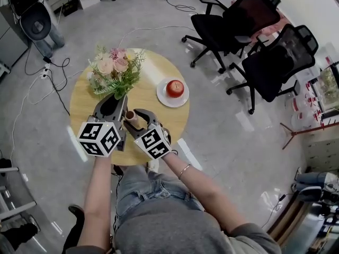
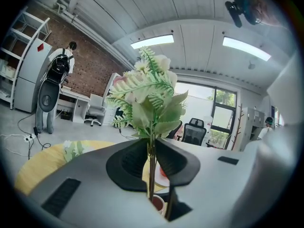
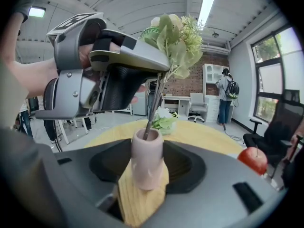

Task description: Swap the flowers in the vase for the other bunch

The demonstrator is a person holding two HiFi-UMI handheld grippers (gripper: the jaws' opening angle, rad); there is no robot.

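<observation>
The bunch of flowers point(image 1: 114, 67) we hold has peach and pink blooms, feathery green fronds and broad pale leaves, all on thin dark stems. It stands above the near side of the round wooden tabletop point(image 1: 143, 97), leaning a little away from us, with its stem ends just inside the mouth of the vase point(image 3: 147, 158). The vase is small, pale pink, plain and cylindrical, and it stands upright on the wood. Our left tongs point(image 2: 152, 150) are clamped on the stems below the leaves. Our right tongs point(image 1: 139, 116) are closed on the body of the vase. A second bunch point(image 3: 163, 121), pale green and white, lies on the tabletop beyond the vase. Off to the right, a red apple point(image 1: 175, 88) sits on a white plate point(image 1: 161, 97).
</observation>
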